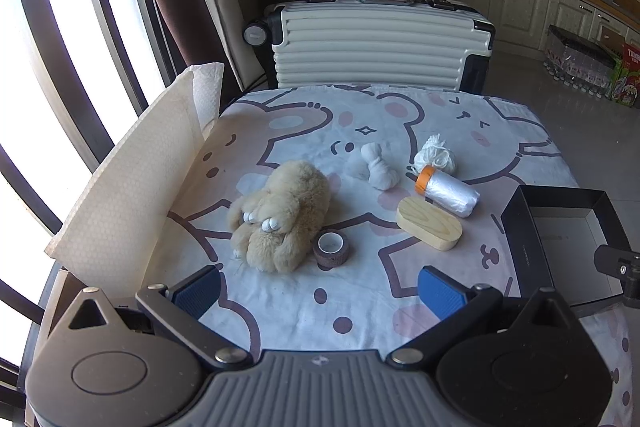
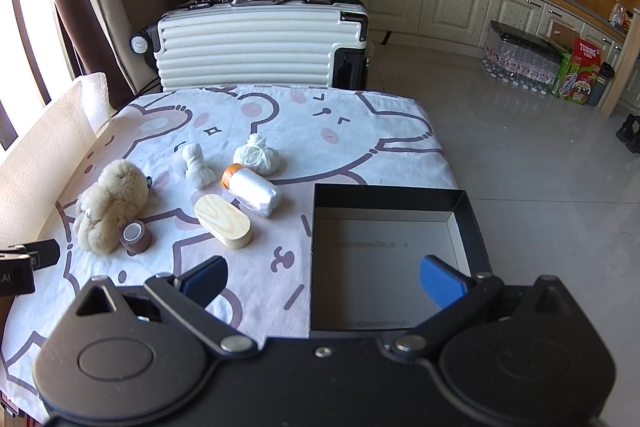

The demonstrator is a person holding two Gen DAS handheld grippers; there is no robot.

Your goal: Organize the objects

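**Both grippers spread wide above the desk, nothing held**

Left wrist view: the left gripper (image 1: 320, 291) hangs over the near edge of the desk (image 1: 360, 311), which is covered by a cloth printed with cartoon bears. Its blue-padded fingers (image 1: 440, 293) stand as far apart as they go, with only bare cloth between them. Just ahead lies a beige plush toy (image 1: 280, 217), and a small brown tape roll (image 1: 333, 248) stands touching its right side. Further right is an oval wooden block (image 1: 429, 229), with a roll of clear plastic bags on an orange core (image 1: 450, 191) just behind it. Beyond these lie a knotted white cloth (image 1: 378, 167) and a white yarn bundle (image 1: 436, 155). A black open box (image 1: 524, 247) sits at the right edge of the desk. A white paper sheet (image 1: 132, 187) stands up along the left side, and a white ribbed suitcase (image 1: 372, 43) stands behind the desk.

Right wrist view: the right gripper (image 2: 324, 283) hovers over the near rim of the black open box (image 2: 472, 219), its fingers (image 2: 440, 285) fully spread and gripping nothing. The box's grey floor holds no objects. All six items lie on the cloth to the left of the box, well apart from it.
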